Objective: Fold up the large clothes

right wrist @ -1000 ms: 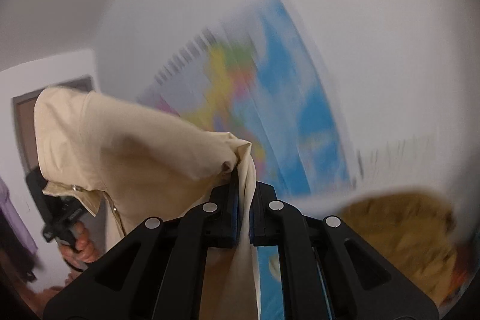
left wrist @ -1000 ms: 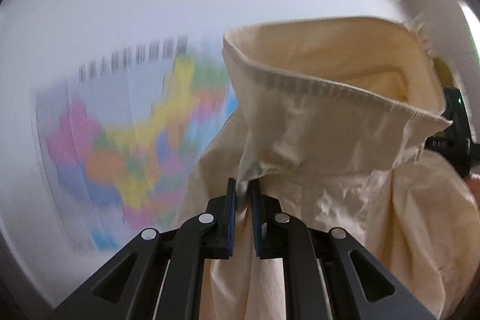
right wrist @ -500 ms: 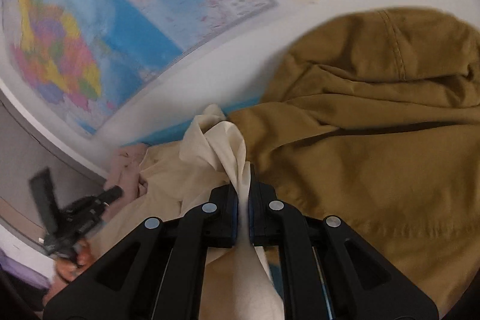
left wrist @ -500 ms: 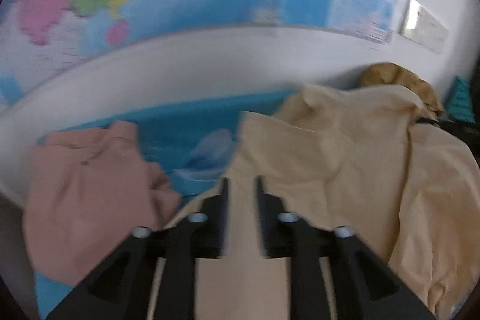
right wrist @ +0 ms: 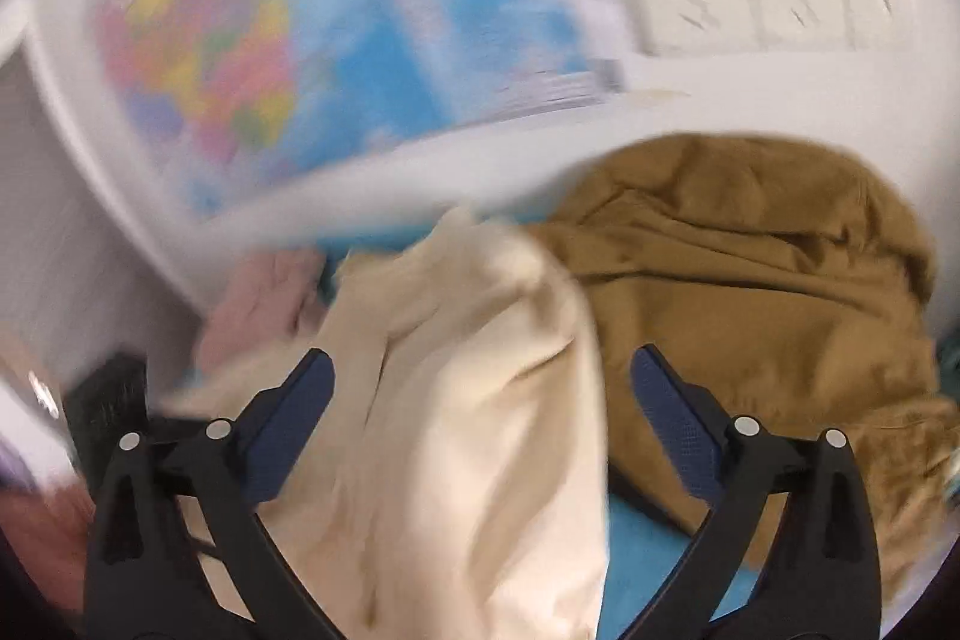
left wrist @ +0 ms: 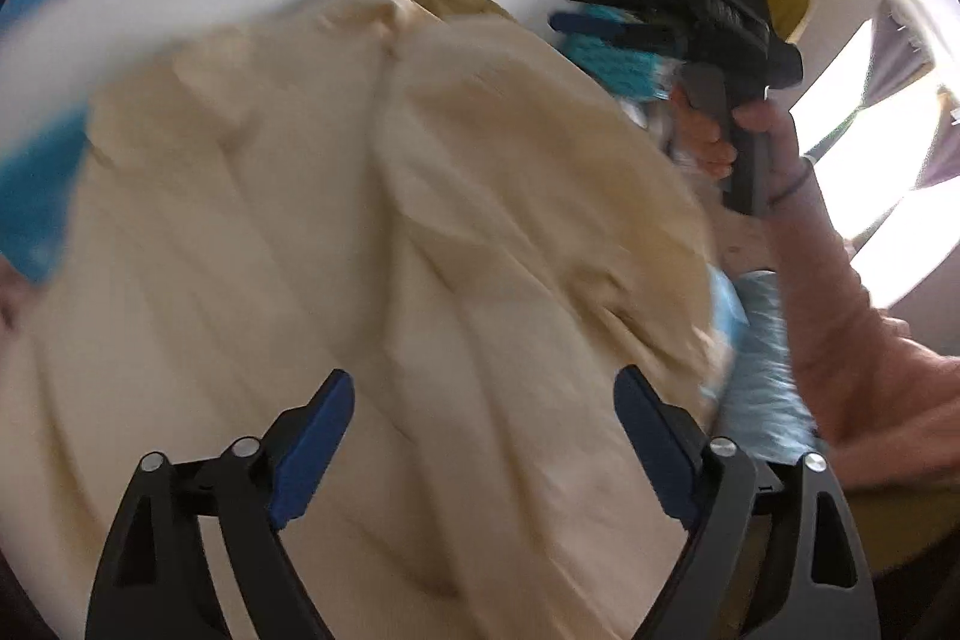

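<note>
A large cream garment (left wrist: 336, 244) lies spread and rumpled on a blue surface, filling the left wrist view. My left gripper (left wrist: 483, 391) hovers over it, jaws opening wide, cloth below them but not pinched. In the right wrist view the cream garment (right wrist: 480, 400) bunches up between the jaws of my right gripper (right wrist: 480, 373), which are also opening, pads clear of the cloth. The right gripper (left wrist: 579, 4) shows in the left wrist view too, open at the garment's far edge and held by a hand (left wrist: 750, 142).
A brown jacket (right wrist: 750, 292) lies heaped to the right of the cream garment. A pink garment (right wrist: 258, 298) sits to its left. A colourful map (right wrist: 300, 28) hangs on the white wall behind, with wall sockets (right wrist: 768, 4) beside it. Bright windows (left wrist: 864, 172) are at right.
Both grippers held the cream garment up in the air, swung it down onto the blue surface, then let go. Their jaws went from shut on cloth to wide apart.
</note>
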`<state>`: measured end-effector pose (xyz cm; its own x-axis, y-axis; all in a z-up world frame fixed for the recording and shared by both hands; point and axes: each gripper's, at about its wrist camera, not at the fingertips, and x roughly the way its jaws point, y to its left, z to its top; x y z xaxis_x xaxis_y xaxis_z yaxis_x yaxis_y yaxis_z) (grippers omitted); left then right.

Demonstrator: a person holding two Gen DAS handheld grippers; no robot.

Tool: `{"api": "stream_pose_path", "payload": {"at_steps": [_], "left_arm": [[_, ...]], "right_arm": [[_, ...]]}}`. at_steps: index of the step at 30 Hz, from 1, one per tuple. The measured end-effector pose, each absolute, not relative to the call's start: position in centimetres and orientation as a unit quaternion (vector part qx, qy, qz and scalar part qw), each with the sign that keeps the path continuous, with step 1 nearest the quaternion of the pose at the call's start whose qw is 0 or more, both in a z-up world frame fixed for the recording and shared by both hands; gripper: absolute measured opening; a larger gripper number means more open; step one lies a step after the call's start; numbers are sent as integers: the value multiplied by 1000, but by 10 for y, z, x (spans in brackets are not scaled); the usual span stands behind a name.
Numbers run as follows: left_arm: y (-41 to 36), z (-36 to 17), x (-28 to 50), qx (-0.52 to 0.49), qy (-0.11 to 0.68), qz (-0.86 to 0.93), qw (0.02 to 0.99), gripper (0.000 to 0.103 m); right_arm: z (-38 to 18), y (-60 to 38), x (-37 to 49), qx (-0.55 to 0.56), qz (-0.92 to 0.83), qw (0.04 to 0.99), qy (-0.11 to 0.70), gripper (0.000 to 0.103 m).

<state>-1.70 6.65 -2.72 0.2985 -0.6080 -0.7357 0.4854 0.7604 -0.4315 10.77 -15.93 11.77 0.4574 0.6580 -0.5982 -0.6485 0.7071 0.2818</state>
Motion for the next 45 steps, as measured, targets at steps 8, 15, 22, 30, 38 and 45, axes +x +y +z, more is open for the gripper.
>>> {"api": "stream_pose_path", "payload": {"at_steps": [8,15,22,30,38,45], "left_arm": [[27,-60,-34,1,561,-340,755,27],[6,45,-6,-42,423,-389,817,9],[-41,36,62,-61,476,-391,786,25],[4,17,63,-112,491,-359,786,28],[21,43,42,-118,463,-330,814,65],[143,67,1,-95,401,-150,899,83]], "right_arm": [[72,-149,86,-82,349,843,402,2],[57,-281,108,127,278,871,384,12],[57,-299,49,109,217,909,338,86],[49,-163,-86,-135,386,877,251,98],[-25,-74,-52,-272,308,863,292,18],[57,-250,-36,42,327,911,249,7]]}}
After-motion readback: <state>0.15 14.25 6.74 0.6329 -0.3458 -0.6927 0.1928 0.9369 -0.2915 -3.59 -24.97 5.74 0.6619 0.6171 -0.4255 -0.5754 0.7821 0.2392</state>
